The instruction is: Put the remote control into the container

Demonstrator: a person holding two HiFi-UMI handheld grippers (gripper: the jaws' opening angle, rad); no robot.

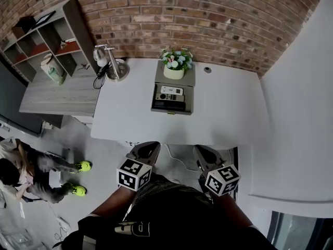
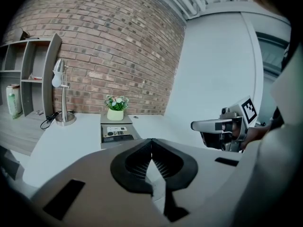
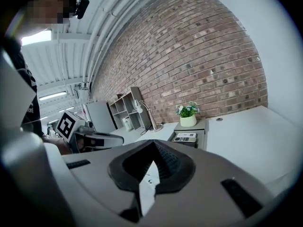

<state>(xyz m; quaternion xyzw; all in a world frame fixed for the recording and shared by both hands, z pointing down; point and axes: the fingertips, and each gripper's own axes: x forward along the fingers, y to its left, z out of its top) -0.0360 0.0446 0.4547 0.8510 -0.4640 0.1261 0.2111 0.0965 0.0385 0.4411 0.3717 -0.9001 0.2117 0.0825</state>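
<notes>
Left gripper (image 1: 148,148) and right gripper (image 1: 204,151), jaws together on nothing, short of the near edge of the desk (image 1: 229,108). Farther, by the far edge, container (image 1: 190,102) with remote control (image 1: 171,90) already inside. Probably light, stiff, smooth; best pinched across the long sides.

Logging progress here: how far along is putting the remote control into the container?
Done, it seems: a white remote lies inside the container on the table, with a dark item beside it. In hand: nothing. The left gripper and right gripper have their fingers shut and empty, off the table's near edge. Left: nothing visible.
</notes>
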